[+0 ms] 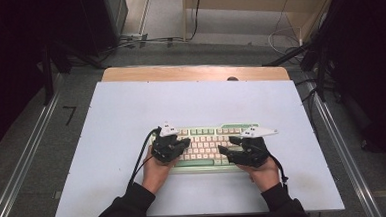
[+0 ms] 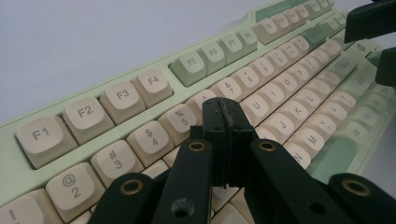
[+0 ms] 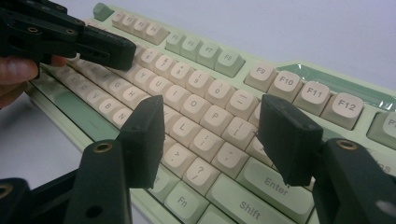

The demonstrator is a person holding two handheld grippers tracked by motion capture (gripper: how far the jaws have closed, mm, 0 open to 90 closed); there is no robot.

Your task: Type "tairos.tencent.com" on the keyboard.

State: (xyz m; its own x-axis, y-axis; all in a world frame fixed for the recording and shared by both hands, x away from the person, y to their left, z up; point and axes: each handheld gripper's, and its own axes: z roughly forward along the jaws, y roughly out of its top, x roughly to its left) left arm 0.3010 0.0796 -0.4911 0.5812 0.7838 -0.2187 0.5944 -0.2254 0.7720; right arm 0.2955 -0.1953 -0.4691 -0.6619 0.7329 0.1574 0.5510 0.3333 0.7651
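A pale green keyboard (image 1: 207,138) with cream keys lies on the white mat, near its front middle. My left gripper (image 1: 185,143) hovers low over the keyboard's left half. In the left gripper view its jaws (image 2: 227,114) are shut flat together with nothing between them, the tip just over the number row by the 6 key of the keyboard (image 2: 84,112). My right gripper (image 1: 224,150) is over the right half. In the right gripper view it (image 3: 217,135) stands open above the letter keys near L and P of the keyboard (image 3: 280,81), nothing between its pads. The left gripper (image 3: 93,44) shows there at upper left.
The white mat (image 1: 131,106) covers a wooden table (image 1: 189,72) whose far edge shows bare wood. Metal rails (image 1: 24,167) run along the floor on both sides. Cables (image 1: 142,41) and dark stands crowd the floor beyond the table.
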